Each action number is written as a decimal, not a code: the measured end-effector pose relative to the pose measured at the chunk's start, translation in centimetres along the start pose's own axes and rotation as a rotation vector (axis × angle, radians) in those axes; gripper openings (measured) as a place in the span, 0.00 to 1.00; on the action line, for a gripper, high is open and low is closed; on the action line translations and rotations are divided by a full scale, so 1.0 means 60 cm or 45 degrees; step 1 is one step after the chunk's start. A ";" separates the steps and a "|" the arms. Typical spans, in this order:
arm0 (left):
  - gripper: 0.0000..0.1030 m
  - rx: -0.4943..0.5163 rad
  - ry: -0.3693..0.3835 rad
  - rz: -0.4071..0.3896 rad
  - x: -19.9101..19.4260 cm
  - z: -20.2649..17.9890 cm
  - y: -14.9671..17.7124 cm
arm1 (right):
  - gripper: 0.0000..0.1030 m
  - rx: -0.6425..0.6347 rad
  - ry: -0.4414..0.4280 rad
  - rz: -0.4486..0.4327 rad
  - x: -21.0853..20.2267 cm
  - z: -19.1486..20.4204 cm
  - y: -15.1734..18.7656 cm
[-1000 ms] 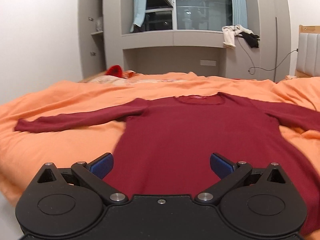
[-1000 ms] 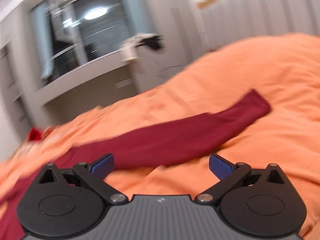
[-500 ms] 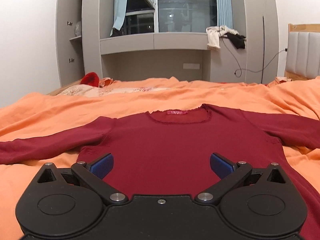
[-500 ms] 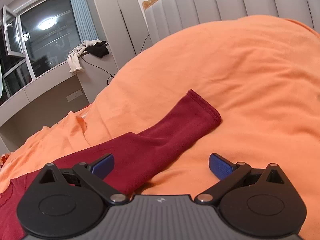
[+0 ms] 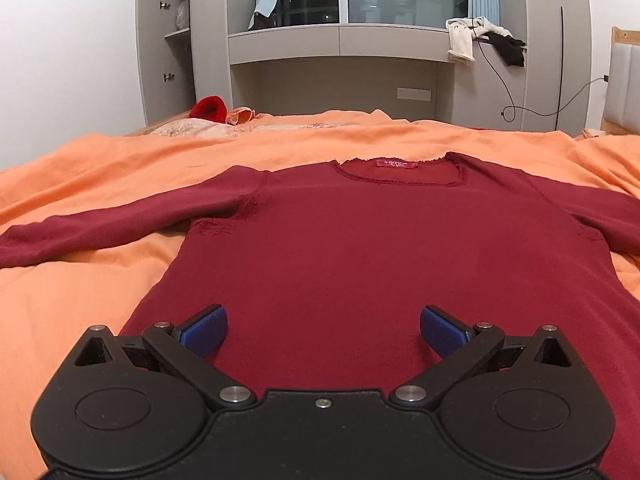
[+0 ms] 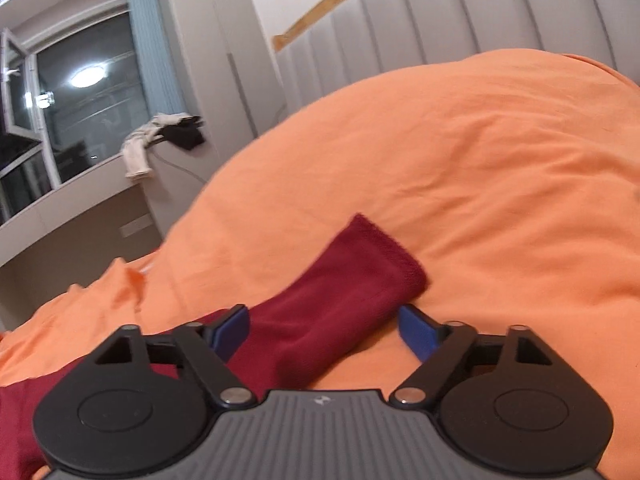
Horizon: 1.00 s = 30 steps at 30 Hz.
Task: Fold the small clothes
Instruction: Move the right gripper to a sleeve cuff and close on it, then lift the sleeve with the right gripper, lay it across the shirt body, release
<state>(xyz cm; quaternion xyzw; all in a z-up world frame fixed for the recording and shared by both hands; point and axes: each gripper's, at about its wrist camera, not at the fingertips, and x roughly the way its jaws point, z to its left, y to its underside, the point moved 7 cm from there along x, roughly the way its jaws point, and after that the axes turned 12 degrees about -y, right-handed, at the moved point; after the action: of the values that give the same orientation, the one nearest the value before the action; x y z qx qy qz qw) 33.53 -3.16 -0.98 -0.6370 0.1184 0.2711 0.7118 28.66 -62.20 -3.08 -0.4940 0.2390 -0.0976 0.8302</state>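
The dark red top [image 5: 380, 248] lies spread flat, front up, on the orange bed cover [image 5: 100, 184], both sleeves out to the sides, neckline toward the window wall. No fold looks made yet, so the whole job seems ahead. The left gripper [image 5: 323, 330] hovers over the lower body of the top, jaws wide and empty. The right gripper [image 6: 323, 330] is at the right sleeve [image 6: 352, 284] near its cuff, jaws closing with the sleeve between them, pads not yet pressing. A raised hump of bed cover sits just past the cuff toward the headboard [image 6: 440, 28]; elsewhere the cover around the top is open.
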 end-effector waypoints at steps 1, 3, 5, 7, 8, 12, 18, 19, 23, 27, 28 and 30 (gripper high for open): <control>1.00 0.007 -0.004 -0.003 0.000 -0.001 0.001 | 0.74 0.012 0.014 -0.006 0.005 -0.004 -0.001; 1.00 0.025 -0.013 -0.007 0.001 -0.005 0.003 | 0.66 0.035 0.046 -0.013 0.012 -0.010 -0.003; 1.00 0.045 -0.023 -0.011 0.001 -0.009 0.005 | 0.56 0.043 0.066 -0.020 0.017 -0.011 -0.002; 1.00 0.057 -0.025 -0.013 0.001 -0.011 0.006 | 0.39 0.051 0.077 -0.022 0.023 -0.010 -0.001; 1.00 0.061 -0.024 -0.014 0.000 -0.011 0.006 | 0.27 0.060 0.073 -0.021 0.024 -0.012 0.000; 1.00 0.058 -0.018 -0.013 -0.002 -0.011 0.007 | 0.11 0.087 0.032 -0.030 0.026 -0.010 -0.002; 1.00 0.036 -0.006 -0.014 -0.003 -0.006 0.003 | 0.09 0.011 -0.045 -0.093 0.009 0.034 -0.017; 1.00 0.031 -0.003 -0.015 -0.004 -0.005 0.001 | 0.09 -0.005 -0.067 -0.106 0.005 0.048 -0.020; 1.00 0.013 0.001 -0.012 -0.006 0.003 -0.006 | 0.09 -0.080 -0.189 -0.148 -0.018 0.113 -0.025; 1.00 0.008 -0.023 0.008 -0.003 0.020 -0.013 | 0.09 -0.189 -0.314 -0.184 -0.048 0.195 -0.026; 1.00 0.001 -0.027 0.019 -0.002 0.026 -0.015 | 0.09 -0.224 -0.341 -0.192 -0.054 0.218 -0.027; 1.00 -0.034 -0.023 0.034 -0.001 0.041 -0.021 | 0.09 -0.301 -0.390 -0.208 -0.070 0.265 -0.028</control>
<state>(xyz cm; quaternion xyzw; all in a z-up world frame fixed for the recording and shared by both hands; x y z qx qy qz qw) 33.72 -0.81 0.49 -0.6424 0.1169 0.2879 0.7006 32.97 -49.04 5.98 -0.6148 0.0789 -0.0595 0.7825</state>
